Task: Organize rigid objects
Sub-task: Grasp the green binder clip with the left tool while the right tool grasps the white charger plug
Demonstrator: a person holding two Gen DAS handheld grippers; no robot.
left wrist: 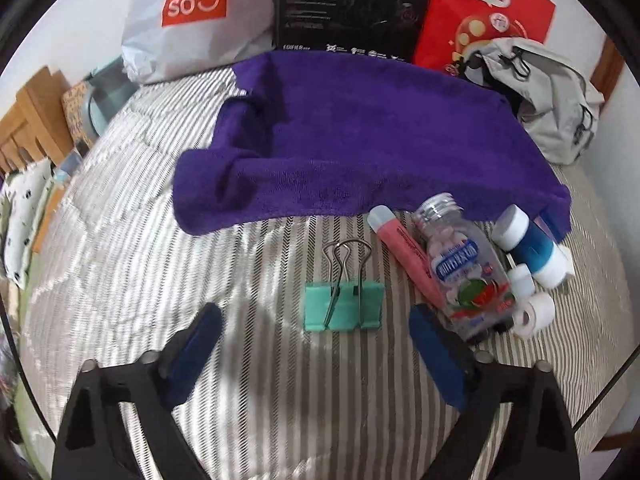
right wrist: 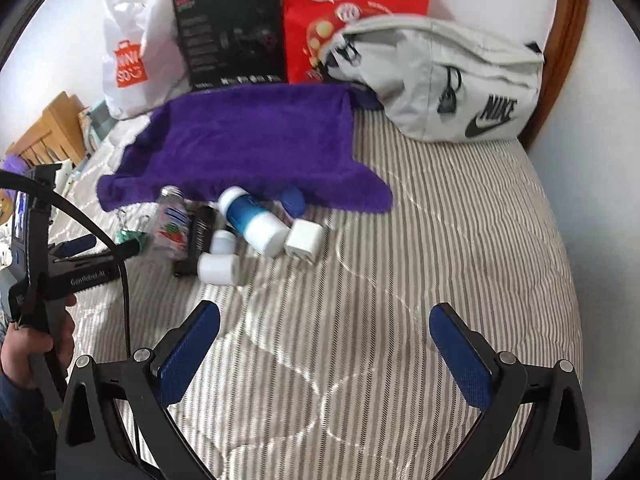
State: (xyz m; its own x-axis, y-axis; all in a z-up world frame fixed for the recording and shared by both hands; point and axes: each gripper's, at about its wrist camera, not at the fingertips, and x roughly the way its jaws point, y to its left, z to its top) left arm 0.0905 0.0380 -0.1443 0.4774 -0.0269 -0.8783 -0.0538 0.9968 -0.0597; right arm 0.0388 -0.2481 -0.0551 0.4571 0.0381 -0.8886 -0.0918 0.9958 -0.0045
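Just ahead of the wide-open, empty left gripper (left wrist: 314, 334) lies the green binder clip (left wrist: 343, 307).

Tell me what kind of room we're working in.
Probably a bedroom: the work surface is a striped quilted bed cover, a brown wooden bed frame edges it, and a grey Nike bag lies against the white wall.

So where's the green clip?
In the left wrist view, the clip lies on the striped bed, just ahead of the open left gripper, left of the candy bottle.
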